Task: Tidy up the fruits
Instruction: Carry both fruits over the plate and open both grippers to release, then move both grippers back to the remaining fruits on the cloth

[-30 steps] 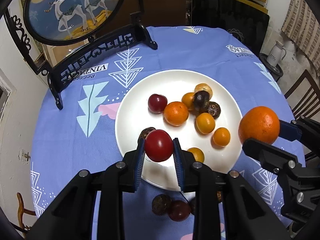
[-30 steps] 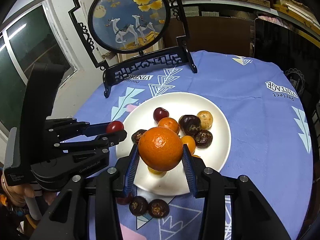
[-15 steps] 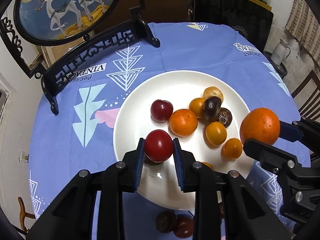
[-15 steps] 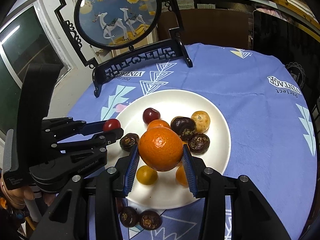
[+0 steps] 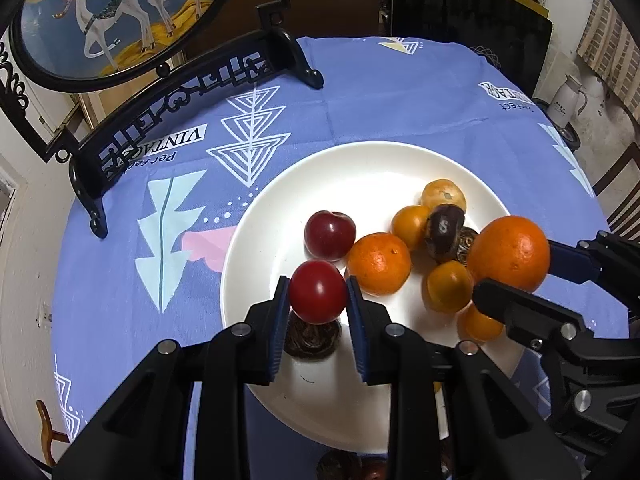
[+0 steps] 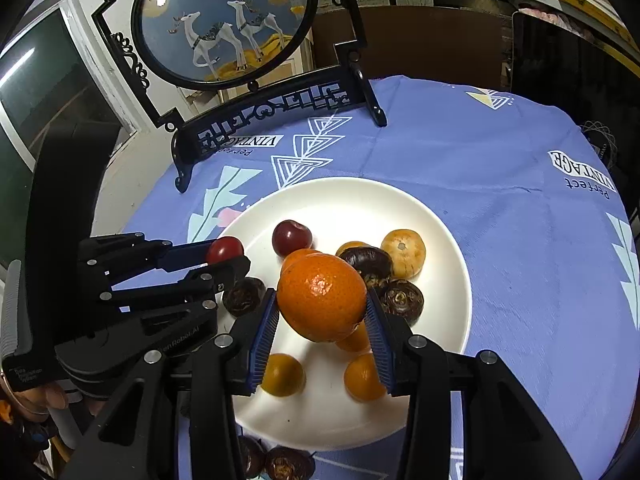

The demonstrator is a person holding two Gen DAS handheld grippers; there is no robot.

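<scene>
1. Left gripper: jaws clamped on a small glossy red fruit, held above the 8 o'clock sector of the round white plate.
2. Right gripper: jaws clamped on a large round orange, held above the plate centre.
3. Plate contents: one dark red plum at centre, a smaller orange tangerine just beside it at 3 o'clock, small yellow-orange fruits and dark brown wrinkled fruits (exact kind cannot be told).
4. Surface: round table under a lavender printed tablecloth.
5. At 11 o'clock stands a black carved stand with a round deer painting.
6. Room: a white kettle at 2 o'clock, off the table.
</scene>
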